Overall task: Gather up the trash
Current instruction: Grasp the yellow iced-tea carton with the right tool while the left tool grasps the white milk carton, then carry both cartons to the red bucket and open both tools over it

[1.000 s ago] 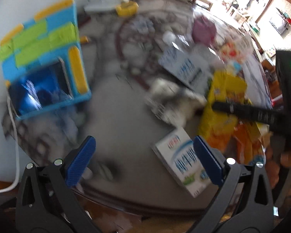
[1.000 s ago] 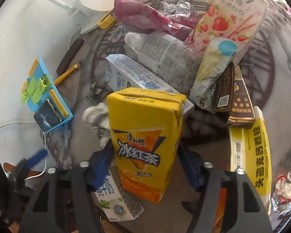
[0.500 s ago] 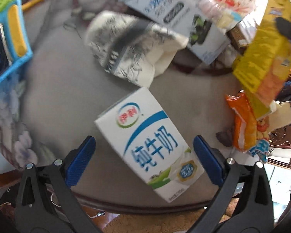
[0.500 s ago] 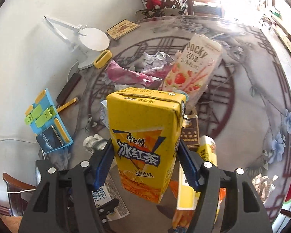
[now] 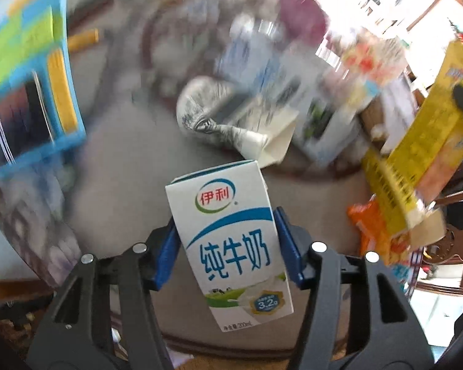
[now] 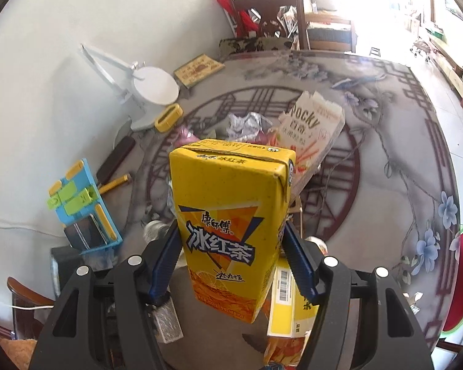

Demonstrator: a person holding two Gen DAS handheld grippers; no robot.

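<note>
My left gripper [image 5: 227, 246] is shut on a white and blue milk carton [image 5: 231, 240], held upright above the round patterned table [image 5: 123, 160]. My right gripper [image 6: 231, 259] is shut on a yellow iced-tea carton [image 6: 228, 215], lifted well above the table; that carton also shows at the right of the left wrist view [image 5: 432, 141]. More trash lies on the table: a crumpled silver and white wrapper [image 5: 231, 123], a Pocky box [image 6: 314, 129], a yellow box [image 6: 285, 299] and an orange packet [image 5: 370, 231].
A blue and green phone stand [image 6: 83, 212] with a phone sits at the table's left edge by the white wall. A white desk lamp base [image 6: 154, 89], a yellow holder [image 6: 168, 117] and a dark remote [image 6: 115, 160] lie beyond it. A wooden chair [image 6: 271, 12] stands behind the table.
My left gripper has closed on the milk carton and lifted it off the table. My right gripper has risen further with the iced-tea carton.
</note>
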